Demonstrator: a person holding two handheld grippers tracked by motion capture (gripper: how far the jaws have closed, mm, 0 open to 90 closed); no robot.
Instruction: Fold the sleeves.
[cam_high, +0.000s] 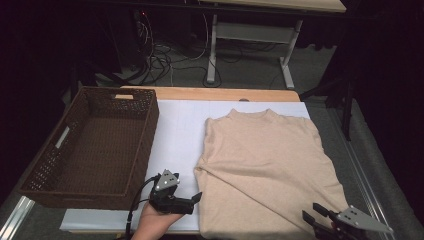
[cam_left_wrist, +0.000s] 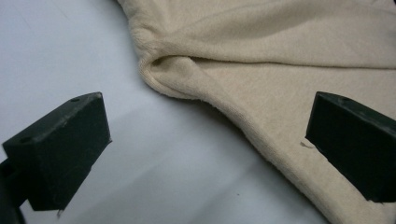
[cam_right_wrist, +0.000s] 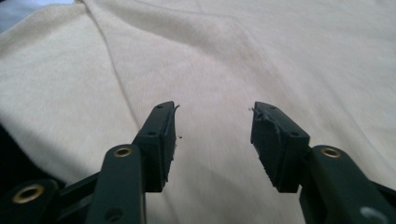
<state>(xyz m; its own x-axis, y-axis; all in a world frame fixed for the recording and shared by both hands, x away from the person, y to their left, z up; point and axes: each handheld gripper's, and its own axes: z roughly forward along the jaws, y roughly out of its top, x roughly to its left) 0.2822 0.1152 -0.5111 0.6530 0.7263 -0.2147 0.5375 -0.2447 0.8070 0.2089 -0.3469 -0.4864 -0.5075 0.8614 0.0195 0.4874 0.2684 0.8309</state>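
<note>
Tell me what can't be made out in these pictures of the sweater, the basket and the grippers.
- Sweater: its hem is cut off by the high view's bottom edge; folded-under parts are hidden by the top layer.
- Right gripper: its body and the hand run off the high view's bottom edge.
- Basket: the near inside is hidden by its near wall.
- Left gripper: jaw bases run off that view's edges.
</note>
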